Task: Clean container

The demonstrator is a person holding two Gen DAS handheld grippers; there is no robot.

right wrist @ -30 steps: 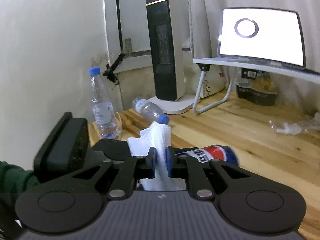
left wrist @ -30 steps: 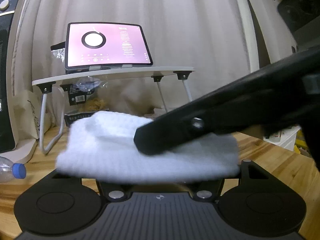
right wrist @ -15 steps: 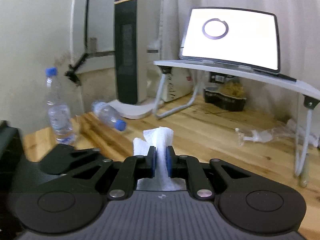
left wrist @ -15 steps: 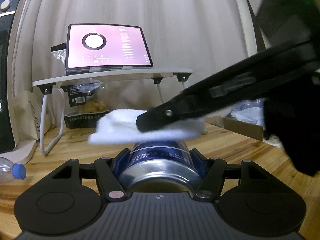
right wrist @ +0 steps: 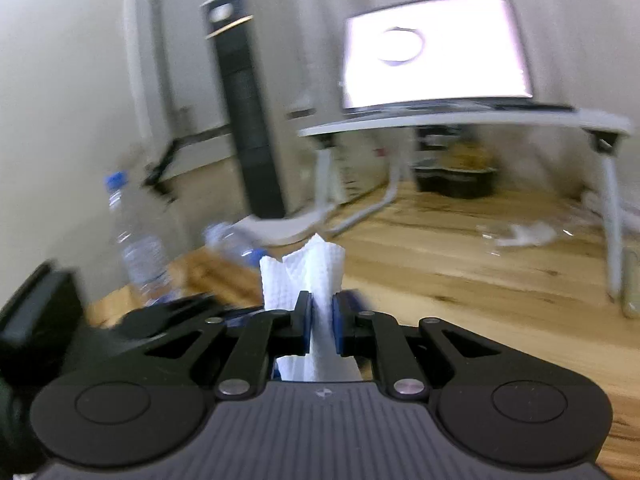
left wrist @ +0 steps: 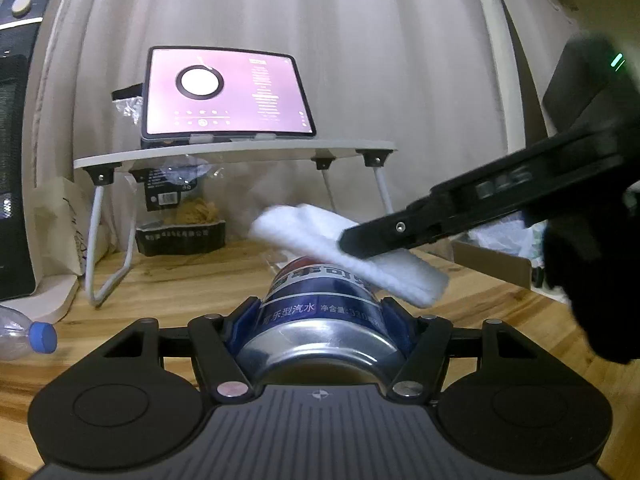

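soda can (left wrist: 320, 320) is lying on its side, clamped between the pads of the left gripper (left wrist: 322, 322) above the wooden table (left wrist: 168, 284). right gripper (right wrist: 319, 322) is pinching a folded white paper towel (left wrist: 348, 256), which is touching the can's far end. empty water bottle (left wrist: 24, 336) is lying at the table's left edge.

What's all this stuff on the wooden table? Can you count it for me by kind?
Soda can: 1
White paper towel: 1
Plastic water bottles, one standing, one lying: 2
Tablet: 1
Folding stand: 1
Tower heater: 1
Total: 7
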